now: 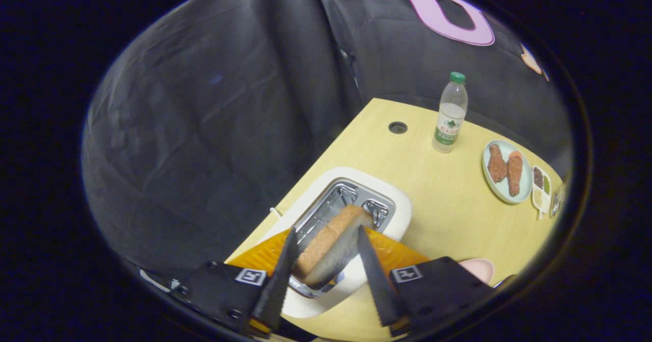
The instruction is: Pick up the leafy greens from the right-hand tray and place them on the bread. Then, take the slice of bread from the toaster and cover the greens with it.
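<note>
A slice of bread (333,240) with a brown crust stands tilted in the metal slot (338,196) of a white toaster (403,207), its upper part sticking out. My gripper (327,235) hangs just above the toaster. The slice is between the two fingers, which touch it on either side and are shut on it. The lower end of the slice sits down in the slot between the finger bases.
The toaster sits near the left edge of a light wooden table (438,199). Beyond it stand a clear water bottle (451,115) and a cable hole (398,127). Further right are a plate (501,188) with two fried pieces and a small condiment dish (541,189).
</note>
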